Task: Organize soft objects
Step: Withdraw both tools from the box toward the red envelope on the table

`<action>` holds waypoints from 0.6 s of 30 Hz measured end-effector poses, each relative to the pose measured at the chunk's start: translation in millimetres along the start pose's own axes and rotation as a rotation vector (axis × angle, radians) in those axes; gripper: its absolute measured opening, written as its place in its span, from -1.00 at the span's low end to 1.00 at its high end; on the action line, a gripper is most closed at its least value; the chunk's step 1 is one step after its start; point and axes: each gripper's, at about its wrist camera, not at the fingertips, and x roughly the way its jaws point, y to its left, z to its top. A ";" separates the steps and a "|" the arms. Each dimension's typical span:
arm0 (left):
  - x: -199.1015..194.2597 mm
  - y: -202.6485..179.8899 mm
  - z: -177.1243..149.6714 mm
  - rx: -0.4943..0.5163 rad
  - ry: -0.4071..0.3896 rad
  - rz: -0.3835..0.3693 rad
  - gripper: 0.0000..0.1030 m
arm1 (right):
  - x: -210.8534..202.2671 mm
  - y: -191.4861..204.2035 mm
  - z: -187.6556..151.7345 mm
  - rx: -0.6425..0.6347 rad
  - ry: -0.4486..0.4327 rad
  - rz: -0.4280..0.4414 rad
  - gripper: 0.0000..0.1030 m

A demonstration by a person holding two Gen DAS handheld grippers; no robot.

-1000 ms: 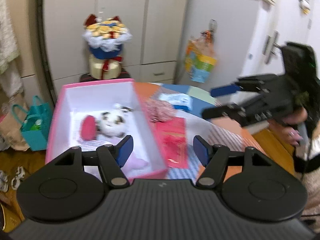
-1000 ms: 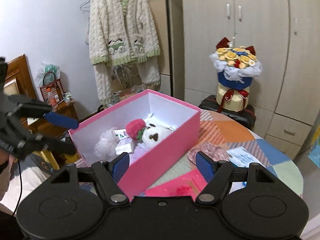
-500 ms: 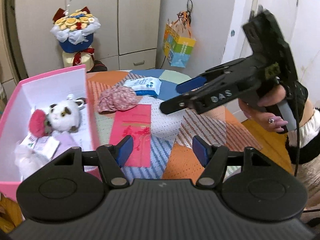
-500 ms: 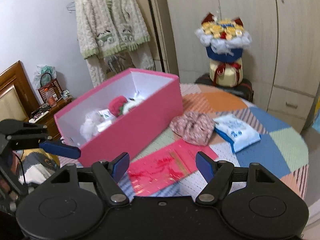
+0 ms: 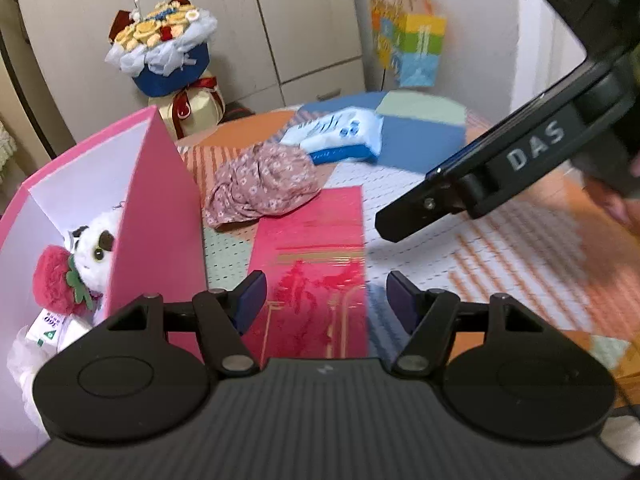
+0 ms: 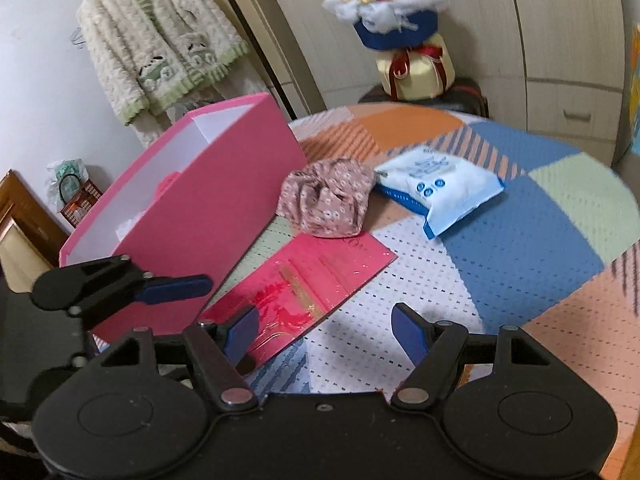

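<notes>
A pink box [image 5: 160, 208] [image 6: 208, 208] stands on the left of the patchwork table [image 6: 520, 240]. Inside it lie a white plush toy [image 5: 96, 244] and a red plush strawberry [image 5: 52, 280]. Beside the box lies a crumpled floral cloth [image 5: 264, 180] [image 6: 328, 200], with a blue-white wipes pack [image 5: 340, 132] [image 6: 440, 188] behind it. A flat red packet [image 5: 316, 256] [image 6: 312, 276] lies in front of the cloth. My left gripper [image 5: 326, 304] hovers over the packet, its jaws opening with nothing between them. My right gripper [image 6: 324, 332] is open and empty above the table's near part.
A flower bouquet on a gift box [image 5: 160, 52] [image 6: 392, 8] stands behind the table by the wardrobe. A knitted cardigan [image 6: 160, 48] hangs at the back left. A colourful gift bag [image 5: 412, 48] hangs on the wall. The right gripper's body [image 5: 520, 152] crosses the left wrist view.
Both grippers have come down toward the table and turned away from the box. The box now sits at the left edge, and the cloth, packet and wipes fill the middle.
</notes>
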 end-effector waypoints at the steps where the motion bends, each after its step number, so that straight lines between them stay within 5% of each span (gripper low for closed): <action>1: 5.6 -0.9 0.6 0.007 0.011 0.005 0.32 | 3.1 -0.8 1.0 0.007 0.004 0.000 0.50; 6: 21.8 -9.0 0.9 0.041 0.044 -0.023 0.45 | 10.3 -4.5 4.8 0.024 0.003 -0.011 0.50; 10: 28.0 -13.0 0.2 0.048 0.039 0.023 0.50 | 14.3 -7.9 7.8 0.056 0.014 -0.008 0.50; 14: 34.8 -2.2 0.8 -0.028 0.055 0.002 0.50 | 18.0 -11.4 8.4 0.089 0.028 -0.013 0.50; 18: 34.4 9.2 -0.7 -0.113 0.065 -0.040 0.08 | 22.5 -17.1 6.7 0.138 0.043 -0.019 0.50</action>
